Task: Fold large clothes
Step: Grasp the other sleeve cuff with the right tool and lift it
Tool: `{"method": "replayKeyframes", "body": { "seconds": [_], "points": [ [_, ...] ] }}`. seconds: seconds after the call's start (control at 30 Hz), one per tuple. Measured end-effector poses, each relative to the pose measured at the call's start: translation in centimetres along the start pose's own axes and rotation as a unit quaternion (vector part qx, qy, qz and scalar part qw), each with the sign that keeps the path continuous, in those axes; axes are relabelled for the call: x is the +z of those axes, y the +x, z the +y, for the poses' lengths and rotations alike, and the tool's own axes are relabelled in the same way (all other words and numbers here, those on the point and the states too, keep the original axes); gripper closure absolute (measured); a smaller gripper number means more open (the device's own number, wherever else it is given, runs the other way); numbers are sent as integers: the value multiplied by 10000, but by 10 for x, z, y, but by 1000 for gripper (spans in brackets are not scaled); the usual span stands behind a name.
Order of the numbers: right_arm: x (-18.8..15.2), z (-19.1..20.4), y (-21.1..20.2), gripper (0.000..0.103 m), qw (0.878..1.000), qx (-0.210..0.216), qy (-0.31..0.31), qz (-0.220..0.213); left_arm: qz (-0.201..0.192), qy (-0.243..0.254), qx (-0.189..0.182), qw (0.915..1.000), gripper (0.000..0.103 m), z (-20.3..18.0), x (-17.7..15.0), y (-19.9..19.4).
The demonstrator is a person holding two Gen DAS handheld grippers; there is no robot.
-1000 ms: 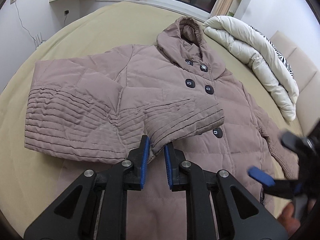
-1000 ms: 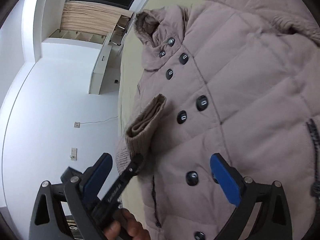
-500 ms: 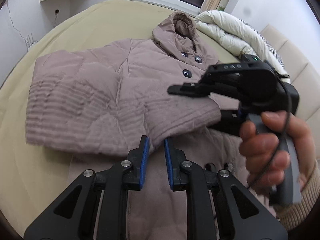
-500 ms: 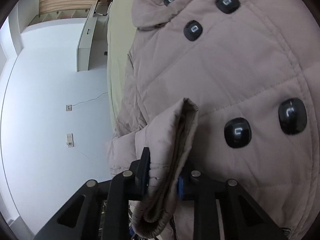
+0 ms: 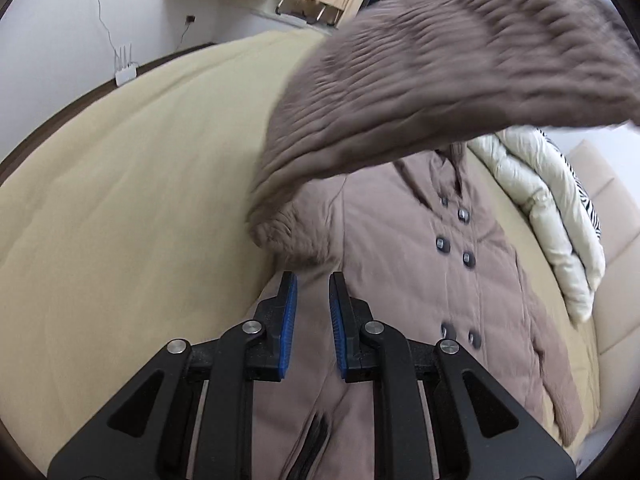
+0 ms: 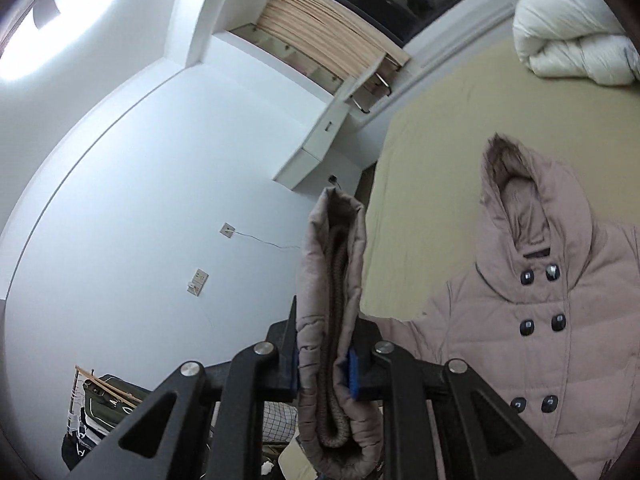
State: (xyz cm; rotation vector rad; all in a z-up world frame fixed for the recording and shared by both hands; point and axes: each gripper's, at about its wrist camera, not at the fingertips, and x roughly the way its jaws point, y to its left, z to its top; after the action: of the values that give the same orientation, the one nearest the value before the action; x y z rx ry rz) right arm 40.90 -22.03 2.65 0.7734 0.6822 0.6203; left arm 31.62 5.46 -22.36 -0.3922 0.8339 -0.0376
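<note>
Pinching the mauve quilted coat's knit-lined cuff, the closing right gripper raises the sleeve for folding; the left gripper hovers nearly shut, empty.

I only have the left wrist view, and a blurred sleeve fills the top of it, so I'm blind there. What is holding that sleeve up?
Observer: The right gripper. Its jaws are closing on the cuff, which sits between them.
Operator: One layer, or the whole cuff?
Observer: The whole cuff, pressed flat, with the knit lining showing inside it.
Operator: The sleeve hides the hood from me. How does it lie?
Observer: The hood lies flat on the bed, opening upward, apart from the cuff.
</note>
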Motion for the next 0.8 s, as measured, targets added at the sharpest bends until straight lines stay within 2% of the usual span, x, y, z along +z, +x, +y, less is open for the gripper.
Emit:
{"method": "replayKeyframes", "body": {
  "seconds": [0.07, 0.13, 0.27, 0.33, 0.47, 0.53, 0.63, 0.7, 0.8],
  "points": [
    [10, 8, -13, 84, 9998, 37, -94, -152, -56, 134, 41, 9999, 87, -12, 6, 9],
    [7, 7, -25, 84, 9997, 40, -85, -246, -53, 264, -48, 9996, 87, -25, 12, 18],
    [9, -30, -38, 84, 9991, 15, 226, -361, -258, 764, -137, 9966, 87, -48, 6, 19],
    [8, -46, -45, 84, 9983, 52, 407, -419, -184, 913, 78, 9956, 87, -52, 1, 25],
    [3, -70, -63, 84, 9966, -17, 563, -608, 14, 241, 428, 9988, 87, -19, 16, 48],
    [0, -89, -70, 84, 9949, -125, 735, -674, 147, -146, 367, 9991, 87, 4, 23, 61],
    [-14, -141, -71, 84, 9898, -473, 1144, -710, 214, -642, 176, 9976, 88, 27, 26, 64],
    [-24, -176, -69, 84, 9848, -687, 1415, -736, 226, -769, 170, 9966, 88, 32, 21, 66],
    [-45, -237, -50, 84, 9741, -1290, 1783, -527, 360, -972, 176, 9945, 88, 44, 9, 70]
  ]
}}
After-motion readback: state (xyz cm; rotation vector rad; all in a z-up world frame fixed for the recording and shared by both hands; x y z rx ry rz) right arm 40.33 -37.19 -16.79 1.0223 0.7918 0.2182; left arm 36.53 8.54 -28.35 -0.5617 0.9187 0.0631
